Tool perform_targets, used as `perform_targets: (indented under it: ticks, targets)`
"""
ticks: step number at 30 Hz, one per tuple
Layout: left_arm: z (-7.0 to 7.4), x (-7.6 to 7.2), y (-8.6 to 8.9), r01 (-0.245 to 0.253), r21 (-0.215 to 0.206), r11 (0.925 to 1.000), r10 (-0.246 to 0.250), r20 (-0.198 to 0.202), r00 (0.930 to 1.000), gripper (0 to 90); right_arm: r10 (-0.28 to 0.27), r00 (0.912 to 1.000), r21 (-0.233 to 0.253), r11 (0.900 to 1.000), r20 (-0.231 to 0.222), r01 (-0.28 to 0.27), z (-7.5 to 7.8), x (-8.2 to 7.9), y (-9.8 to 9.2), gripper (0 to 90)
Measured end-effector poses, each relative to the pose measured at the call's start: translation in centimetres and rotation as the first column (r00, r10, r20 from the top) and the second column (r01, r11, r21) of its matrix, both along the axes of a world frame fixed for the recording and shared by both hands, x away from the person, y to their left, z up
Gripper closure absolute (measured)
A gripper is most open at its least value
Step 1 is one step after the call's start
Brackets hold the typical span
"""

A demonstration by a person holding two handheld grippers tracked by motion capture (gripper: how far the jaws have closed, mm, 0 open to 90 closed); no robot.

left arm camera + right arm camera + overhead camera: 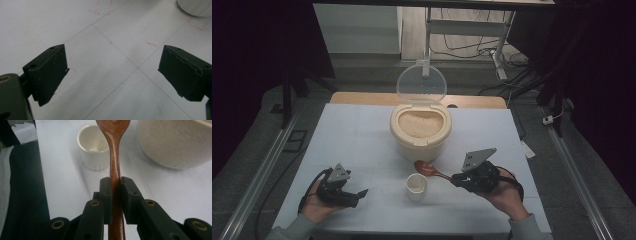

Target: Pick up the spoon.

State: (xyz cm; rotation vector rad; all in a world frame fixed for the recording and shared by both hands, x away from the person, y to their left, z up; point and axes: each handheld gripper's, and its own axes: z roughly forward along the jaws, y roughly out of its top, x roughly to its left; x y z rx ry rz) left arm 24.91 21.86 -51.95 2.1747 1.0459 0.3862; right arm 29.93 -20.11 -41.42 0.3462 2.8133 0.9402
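Right tongs (456, 178) clamp wooden spoon (428, 169) by handle, near right of desk (357, 140); spoon bowl points left, held above desk between small white cup (417, 186) and cream rice container (420, 131). Container lid (421, 84) stands open at far side, rice (419, 123) inside. Left tongs (360, 194) rest near left, jaws spread wide, gripping nothing, over bare desk with thin grid lines.
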Motion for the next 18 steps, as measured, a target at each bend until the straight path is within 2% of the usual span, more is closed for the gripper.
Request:
perform_targets:
  ticks: [6, 9, 14, 18]
  targets:
    - [0.0, 0.0, 0.0, -0.003, -0.007, 1.0, 0.003, 0.001, 1.0, 8.2, 0.04, 0.9992, -0.018, 0.999, 0.004, -0.04, -0.2, 0.3, 1.4, 80.1]
    - [0.0, 0.0, 0.1, -0.002, -0.009, 1.0, 0.002, 0.001, 1.0, 8.2, 0.074, 0.9972, -0.031, 0.997, 0.012, -0.073, -0.2, 0.3, 2.4, 80.0]
    - [0.1, -0.1, 0.1, -0.002, -0.011, 0.9999, 0.002, 0.003, 1.0, 8.2, 0.1, 0.9949, -0.027, 0.995, 0.017, -0.099, -0.5, 0.3, 3.2, 80.1]
    - [0.1, 0.0, 0.1, -0.001, -0.01, 0.9999, 0.001, 0.003, 1.0, 8.2, 0.131, 0.9913, -0.049, 0.99, 0.015, -0.13, -0.9, 0.2, 4.4, 80.1]
